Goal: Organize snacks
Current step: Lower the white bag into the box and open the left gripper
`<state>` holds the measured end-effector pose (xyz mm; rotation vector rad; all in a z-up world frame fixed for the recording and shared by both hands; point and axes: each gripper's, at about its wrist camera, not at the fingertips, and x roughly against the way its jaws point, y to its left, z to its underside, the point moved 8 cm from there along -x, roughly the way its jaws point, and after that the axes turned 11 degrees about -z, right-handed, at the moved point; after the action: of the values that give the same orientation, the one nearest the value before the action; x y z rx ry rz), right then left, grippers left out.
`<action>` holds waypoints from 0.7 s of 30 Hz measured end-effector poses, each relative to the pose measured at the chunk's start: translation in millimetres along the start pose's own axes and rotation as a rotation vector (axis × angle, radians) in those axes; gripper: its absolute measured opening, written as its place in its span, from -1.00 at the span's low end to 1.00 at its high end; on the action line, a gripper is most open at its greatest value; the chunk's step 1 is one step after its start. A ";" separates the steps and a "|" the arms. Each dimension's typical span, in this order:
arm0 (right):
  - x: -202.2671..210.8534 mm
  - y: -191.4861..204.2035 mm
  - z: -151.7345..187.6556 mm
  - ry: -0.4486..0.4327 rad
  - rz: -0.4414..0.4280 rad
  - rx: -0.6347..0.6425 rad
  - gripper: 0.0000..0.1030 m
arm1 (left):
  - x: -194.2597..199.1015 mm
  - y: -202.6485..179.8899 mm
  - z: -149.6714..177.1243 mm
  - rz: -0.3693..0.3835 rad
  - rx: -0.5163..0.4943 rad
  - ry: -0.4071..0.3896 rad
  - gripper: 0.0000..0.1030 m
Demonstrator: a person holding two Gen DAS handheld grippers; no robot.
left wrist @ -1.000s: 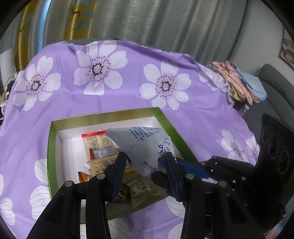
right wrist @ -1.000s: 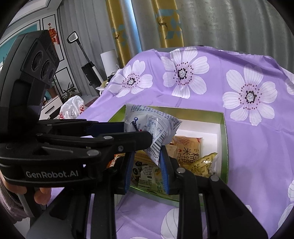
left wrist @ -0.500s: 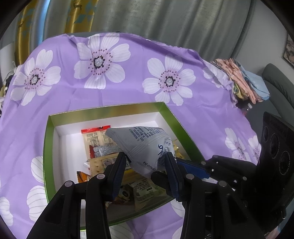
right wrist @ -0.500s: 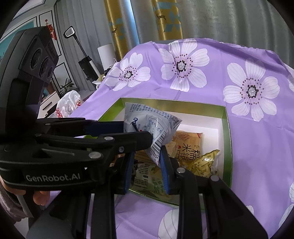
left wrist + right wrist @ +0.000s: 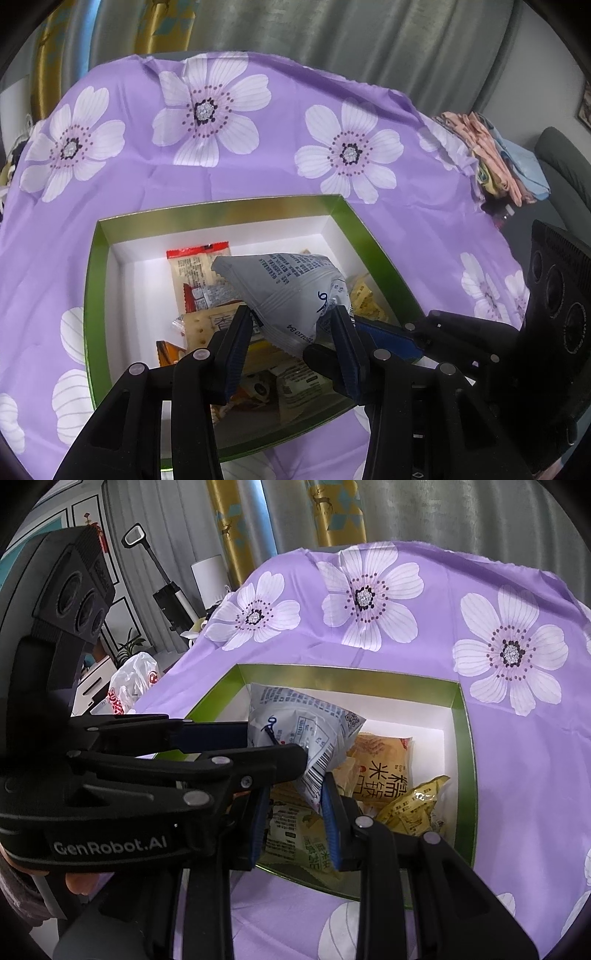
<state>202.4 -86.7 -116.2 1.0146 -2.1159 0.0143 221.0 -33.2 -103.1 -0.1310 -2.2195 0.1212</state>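
Left wrist view: the left gripper (image 5: 291, 332) pinches the lower part of a grey-white snack packet (image 5: 284, 291), which hangs above the green box (image 5: 92, 295) on the purple flowered cloth (image 5: 229, 173). The right gripper (image 5: 373, 332) comes in from the right, its blue-padded tip touching the same packet. Below lie a red-topped packet (image 5: 195, 266), a cracker packet (image 5: 207, 328) and yellow packets (image 5: 365, 299); holding the grey one high probably keeps it clear of these while a place is chosen.

Right wrist view: the right gripper (image 5: 295, 805) is closed on the packet's barcode corner (image 5: 317, 775), jaws narrow with the film between the pads. The left gripper (image 5: 273, 746) crosses from the left and clamps the packet (image 5: 295, 723) higher up. The two-point hold likely steadies a limp, puffy bag. In the box (image 5: 461, 760), an orange packet (image 5: 384, 760), a yellow packet (image 5: 417, 805) and a green-printed packet (image 5: 295, 834) crowd the near side; the far white floor looks free, so that seems the sensible spot
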 end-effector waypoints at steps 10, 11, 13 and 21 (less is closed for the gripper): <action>-4.0 -1.7 -0.1 0.021 0.000 -0.009 -0.44 | -3.4 1.7 0.8 -0.003 0.004 0.015 -0.15; -4.4 -2.0 -0.2 0.024 0.001 -0.011 -0.44 | -3.4 1.6 0.7 -0.003 0.004 0.016 -0.15; -4.3 -2.0 0.2 0.028 0.001 -0.011 -0.44 | -4.5 2.1 0.5 -0.005 0.005 0.020 -0.15; -7.0 -2.3 0.5 0.047 0.009 -0.015 -0.39 | -7.6 3.2 1.4 -0.021 0.010 0.036 -0.15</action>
<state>206.3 -83.8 -121.7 0.9874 -2.0752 0.0267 224.7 -31.2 -110.4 -0.1033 -2.1835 0.1179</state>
